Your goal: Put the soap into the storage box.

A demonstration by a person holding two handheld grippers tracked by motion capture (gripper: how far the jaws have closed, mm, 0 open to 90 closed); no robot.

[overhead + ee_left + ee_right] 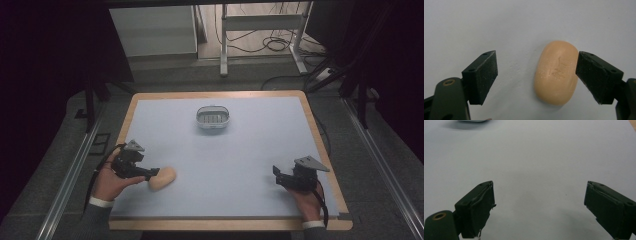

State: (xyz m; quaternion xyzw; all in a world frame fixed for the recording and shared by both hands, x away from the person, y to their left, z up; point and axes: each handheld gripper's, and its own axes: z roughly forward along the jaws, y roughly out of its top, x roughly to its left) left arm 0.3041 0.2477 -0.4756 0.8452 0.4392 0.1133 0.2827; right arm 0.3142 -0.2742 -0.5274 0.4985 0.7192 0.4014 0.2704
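A peach-coloured oval soap bar [162, 178] lies flat on the pale blue table top at the front left. My left gripper [150, 173] is open right at it. In the left gripper view the soap bar [556, 72] lies between the jaws, close against the right one, with a wide gap to the left one; my left gripper [536, 75] is not closed on it. A grey oval soap dish [213, 117] stands at the back middle of the table. My right gripper [276, 175] rests open at the front right, and nothing lies between the jaws of my right gripper [539, 205].
The table top [240, 150] has a wooden rim [315, 130]. A white metal frame [260, 25] and cables stand on the floor beyond the far edge. The near edge of the soap dish [472, 121] shows at the top left of the right gripper view.
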